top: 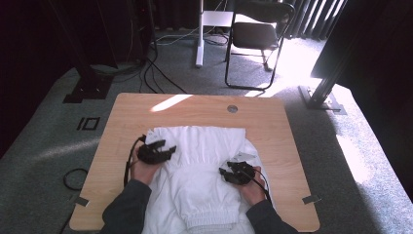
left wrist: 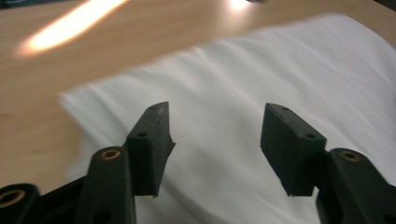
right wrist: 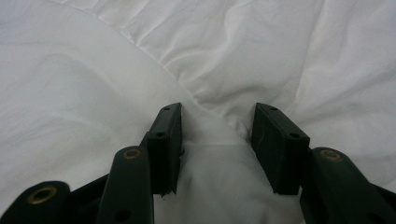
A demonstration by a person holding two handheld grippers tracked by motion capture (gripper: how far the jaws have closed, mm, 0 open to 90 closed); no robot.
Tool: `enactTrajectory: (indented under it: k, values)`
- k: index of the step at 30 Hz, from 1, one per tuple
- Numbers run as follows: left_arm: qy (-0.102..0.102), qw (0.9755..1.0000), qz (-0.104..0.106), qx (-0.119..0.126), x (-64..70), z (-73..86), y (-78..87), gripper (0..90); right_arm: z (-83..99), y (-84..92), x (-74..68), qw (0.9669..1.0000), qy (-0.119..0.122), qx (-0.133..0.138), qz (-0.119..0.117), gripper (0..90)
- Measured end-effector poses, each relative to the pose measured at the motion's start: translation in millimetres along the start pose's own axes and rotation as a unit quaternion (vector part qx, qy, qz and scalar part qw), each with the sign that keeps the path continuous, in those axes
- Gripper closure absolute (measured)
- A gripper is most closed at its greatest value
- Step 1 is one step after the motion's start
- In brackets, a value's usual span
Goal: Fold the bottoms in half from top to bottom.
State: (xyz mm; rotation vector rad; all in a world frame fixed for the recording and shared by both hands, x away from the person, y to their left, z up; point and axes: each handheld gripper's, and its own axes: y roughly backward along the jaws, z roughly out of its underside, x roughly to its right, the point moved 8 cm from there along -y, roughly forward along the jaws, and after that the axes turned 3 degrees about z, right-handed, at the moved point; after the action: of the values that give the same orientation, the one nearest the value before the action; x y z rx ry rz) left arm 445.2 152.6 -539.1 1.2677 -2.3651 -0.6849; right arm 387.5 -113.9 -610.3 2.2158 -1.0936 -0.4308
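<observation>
A white garment [top: 202,187] lies spread on the wooden table [top: 131,112], with a ribbed elastic hem at the near edge. My left gripper [top: 169,147] is over the garment's left part, and its jaws stand open above the flat cloth [left wrist: 243,84] with nothing between them [left wrist: 217,112]. My right gripper [top: 225,171] is at the garment's right side. Its jaws are closed on a bunched fold of the white cloth [right wrist: 217,140], which fills the gap between the pads [right wrist: 218,112]. Creases run away from that pinch.
A round cable hole [top: 232,108] sits near the table's far edge. Bare wood lies left of the garment [left wrist: 37,93]. Beyond the table stand a black folding chair [top: 258,34], a white post [top: 199,34] and floor cables [top: 151,73].
</observation>
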Motion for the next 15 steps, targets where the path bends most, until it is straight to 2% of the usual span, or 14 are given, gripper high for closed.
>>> enactTrajectory:
  k: [1, 2, 4, 5, 7, 10, 15]
  values:
    - [0.019, 0.9998, -0.004, -0.004, -15.5, -6.1, -7.3, 40.2, 0.1, 0.0, 0.1, 1.0, 0.001, 0.001, 0.0, 52.3]
    - [0.031, 0.9995, -0.002, -0.006, -23.2, -8.7, -12.7, 38.2, 0.1, 0.0, 0.0, 1.0, 0.0, 0.002, 0.0, 52.3]
    - [0.044, 0.9988, -0.014, -0.015, -43.6, -11.5, -26.8, 37.5, 0.3, 0.0, -0.1, 1.0, -0.001, 0.003, 0.0, 52.4]
    - [0.056, 0.9981, -0.019, -0.017, -54.5, -10.5, -35.5, 37.5, 0.5, 0.1, 0.0, 1.0, 0.0, 0.004, 0.0, 52.4]
    - [0.085, 0.9959, -0.016, -0.027, -68.2, -4.9, -47.0, 35.2, 0.7, 0.2, -0.1, 1.0, -0.002, 0.004, 0.0, 52.4]
    - [0.1, 0.9939, -0.022, -0.043, -79.0, 4.5, -59.2, 30.1, 0.6, 0.1, 0.1, 1.0, -0.003, 0.006, -0.002, 52.4]
    - [0.097, 0.9923, -0.038, -0.066, -84.1, 14.6, -70.3, 26.1, 0.5, 0.1, 0.1, 1.0, -0.003, 0.005, -0.002, 52.4]
